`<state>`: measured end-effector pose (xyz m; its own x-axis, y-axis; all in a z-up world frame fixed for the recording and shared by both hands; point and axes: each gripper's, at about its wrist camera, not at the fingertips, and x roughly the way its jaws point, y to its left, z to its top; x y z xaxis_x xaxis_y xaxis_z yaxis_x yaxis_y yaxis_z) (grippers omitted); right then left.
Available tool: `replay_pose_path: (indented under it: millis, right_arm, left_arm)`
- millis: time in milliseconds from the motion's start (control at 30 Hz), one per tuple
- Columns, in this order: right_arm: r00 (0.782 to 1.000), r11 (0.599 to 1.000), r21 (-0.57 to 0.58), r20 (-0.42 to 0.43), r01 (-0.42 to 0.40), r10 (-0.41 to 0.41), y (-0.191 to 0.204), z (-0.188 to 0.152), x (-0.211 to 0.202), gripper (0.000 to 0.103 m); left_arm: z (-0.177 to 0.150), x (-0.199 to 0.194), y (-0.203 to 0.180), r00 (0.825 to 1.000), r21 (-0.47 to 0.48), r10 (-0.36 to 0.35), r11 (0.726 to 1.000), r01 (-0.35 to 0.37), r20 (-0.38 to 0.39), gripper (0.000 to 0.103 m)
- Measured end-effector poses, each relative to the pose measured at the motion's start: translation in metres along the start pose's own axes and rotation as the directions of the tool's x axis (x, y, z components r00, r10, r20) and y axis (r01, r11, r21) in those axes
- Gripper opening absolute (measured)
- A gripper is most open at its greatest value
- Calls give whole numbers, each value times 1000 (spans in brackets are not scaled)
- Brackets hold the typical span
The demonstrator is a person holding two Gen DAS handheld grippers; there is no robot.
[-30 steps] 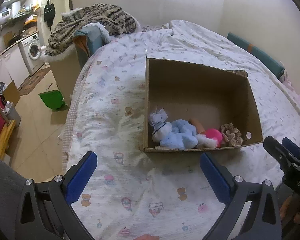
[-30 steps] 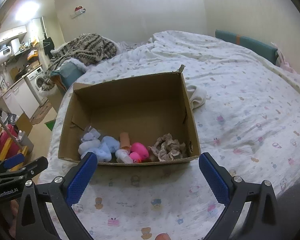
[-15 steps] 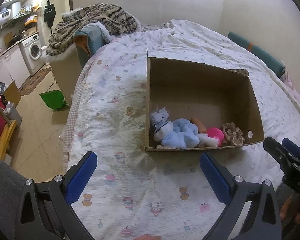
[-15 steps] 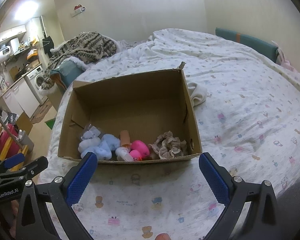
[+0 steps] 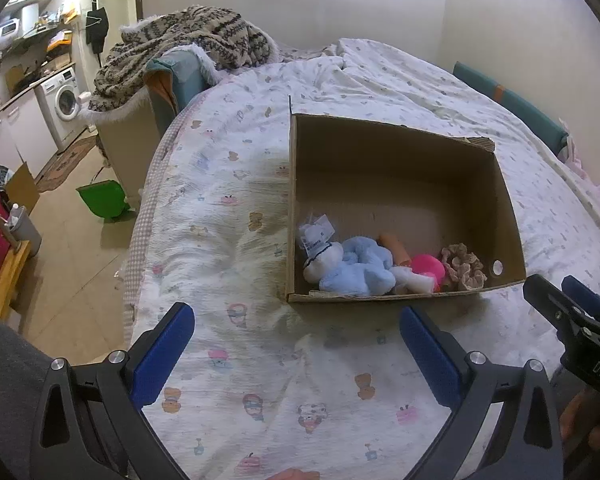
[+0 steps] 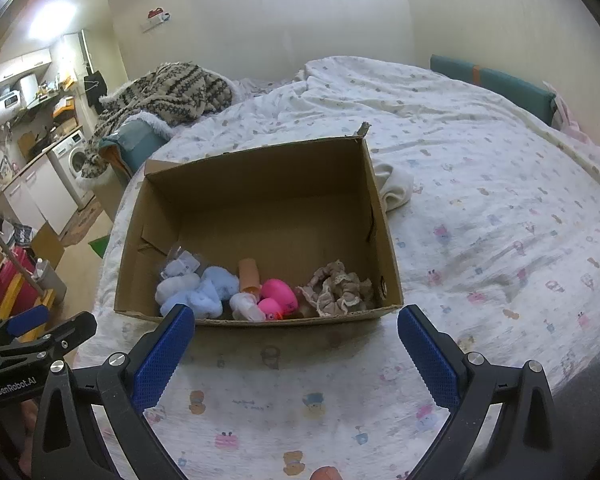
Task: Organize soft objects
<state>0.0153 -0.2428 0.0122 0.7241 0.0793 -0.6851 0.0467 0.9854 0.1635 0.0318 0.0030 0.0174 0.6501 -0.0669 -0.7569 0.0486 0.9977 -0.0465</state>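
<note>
— Where are the soft things sitting right now?

— They are all lying in the cardboard box (image 6: pixel 260 204) on the bed (image 6: pixel 480 208), bunched along the box's near wall. A light-blue plush toy (image 6: pixel 198 292) is lying toward the near left corner, a pink toy (image 6: pixel 278 296) is sitting beside it, and a beige scrunchie (image 6: pixel 336 290) is resting near the right corner. An orange tube (image 6: pixel 248 274) is leaning between the blue and the pink one.

— And the grippers?

— The left gripper (image 5: pixel 296 350) is hovering over the bed's near edge, its jaws spread wide and holding nothing. The right gripper (image 6: pixel 296 350) is hanging just in front of the box, also spread apart and empty. A white cloth (image 6: pixel 396 186) is lying on the bed, just beside the box's right wall.
</note>
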Motion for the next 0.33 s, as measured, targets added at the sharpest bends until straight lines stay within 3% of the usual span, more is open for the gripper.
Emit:
replay_pose_path:
  millis: [333]
  right_arm:
    - [1000,1000,1,1,-1,1,0,1,-1,103]
  left_arm:
    - [-1,0,-1,1000,16,-13,1000,13,-3,102]
